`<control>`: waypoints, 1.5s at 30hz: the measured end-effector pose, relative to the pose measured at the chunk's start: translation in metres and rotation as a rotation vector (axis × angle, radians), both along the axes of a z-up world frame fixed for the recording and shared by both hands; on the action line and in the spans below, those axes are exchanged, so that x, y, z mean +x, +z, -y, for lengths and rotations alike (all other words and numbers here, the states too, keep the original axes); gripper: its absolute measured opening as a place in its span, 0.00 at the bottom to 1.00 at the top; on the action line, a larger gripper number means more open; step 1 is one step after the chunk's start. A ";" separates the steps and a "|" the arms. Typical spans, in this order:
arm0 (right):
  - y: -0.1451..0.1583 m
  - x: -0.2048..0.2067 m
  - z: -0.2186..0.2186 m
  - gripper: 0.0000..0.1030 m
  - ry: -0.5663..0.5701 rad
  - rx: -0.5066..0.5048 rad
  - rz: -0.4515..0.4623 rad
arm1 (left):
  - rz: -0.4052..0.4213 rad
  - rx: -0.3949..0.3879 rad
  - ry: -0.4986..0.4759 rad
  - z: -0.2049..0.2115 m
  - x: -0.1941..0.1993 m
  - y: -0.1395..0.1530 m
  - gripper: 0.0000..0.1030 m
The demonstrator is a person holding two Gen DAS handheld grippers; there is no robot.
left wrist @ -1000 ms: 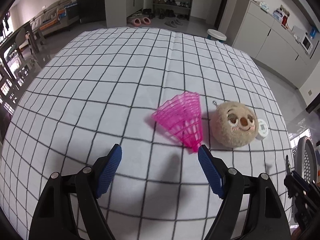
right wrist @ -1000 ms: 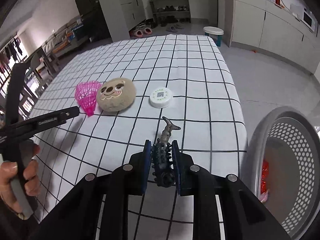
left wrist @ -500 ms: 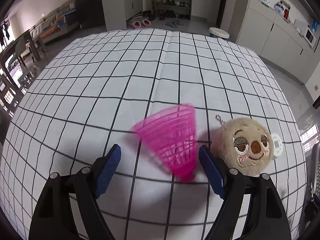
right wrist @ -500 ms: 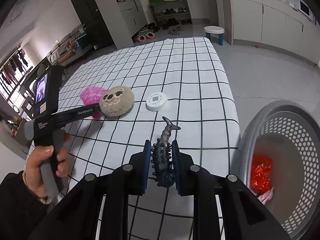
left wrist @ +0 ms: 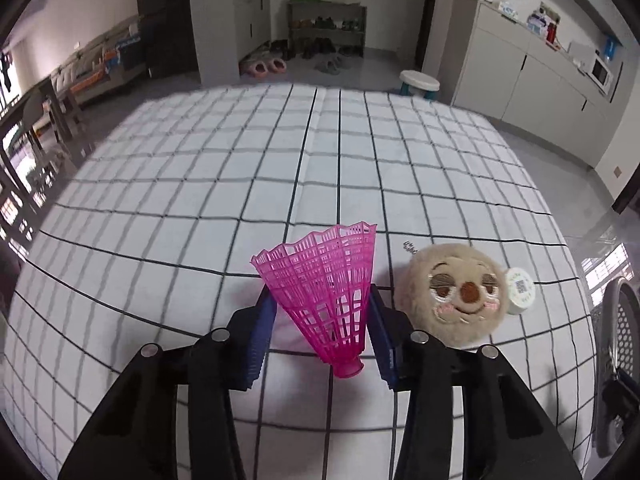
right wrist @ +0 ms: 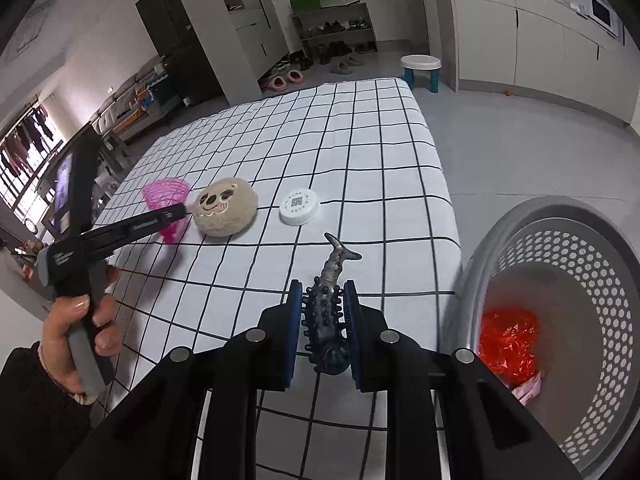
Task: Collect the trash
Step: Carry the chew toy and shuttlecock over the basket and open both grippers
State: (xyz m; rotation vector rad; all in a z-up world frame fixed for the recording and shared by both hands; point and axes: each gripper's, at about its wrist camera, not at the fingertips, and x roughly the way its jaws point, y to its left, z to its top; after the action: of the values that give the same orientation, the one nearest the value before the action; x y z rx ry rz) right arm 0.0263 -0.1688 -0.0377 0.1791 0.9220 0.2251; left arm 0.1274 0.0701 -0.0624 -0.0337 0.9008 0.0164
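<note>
My left gripper (left wrist: 320, 312) is shut on a pink plastic shuttlecock (left wrist: 326, 292), its skirt pointing up and away; it also shows in the right wrist view (right wrist: 166, 200). My right gripper (right wrist: 322, 308) is shut on a dark spiky toy fish (right wrist: 328, 296) and holds it over the table's right edge. A grey perforated basket (right wrist: 580, 288) stands on the floor to the right, with red crumpled plastic (right wrist: 506, 340) inside.
A beige plush sloth face (left wrist: 456, 294) and a white round cap with a QR code (left wrist: 520, 290) lie on the checked tablecloth (left wrist: 280, 168) right of the shuttlecock. Cabinets, a stool and a shoe rack stand beyond the table.
My left gripper moved forward around the shuttlecock and closed on it. My right gripper, still holding the fish, shifted toward the basket, which shows more fully now.
</note>
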 end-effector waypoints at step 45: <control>0.014 -0.061 0.196 0.30 -0.438 0.050 0.015 | 0.043 -0.090 -0.599 0.291 -0.099 0.031 0.63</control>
State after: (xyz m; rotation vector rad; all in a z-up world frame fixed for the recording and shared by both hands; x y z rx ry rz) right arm -0.0349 -0.3649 -0.0239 0.4190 0.8408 -0.1564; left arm 0.0285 -0.2208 -0.0313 0.1525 0.8398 -0.5808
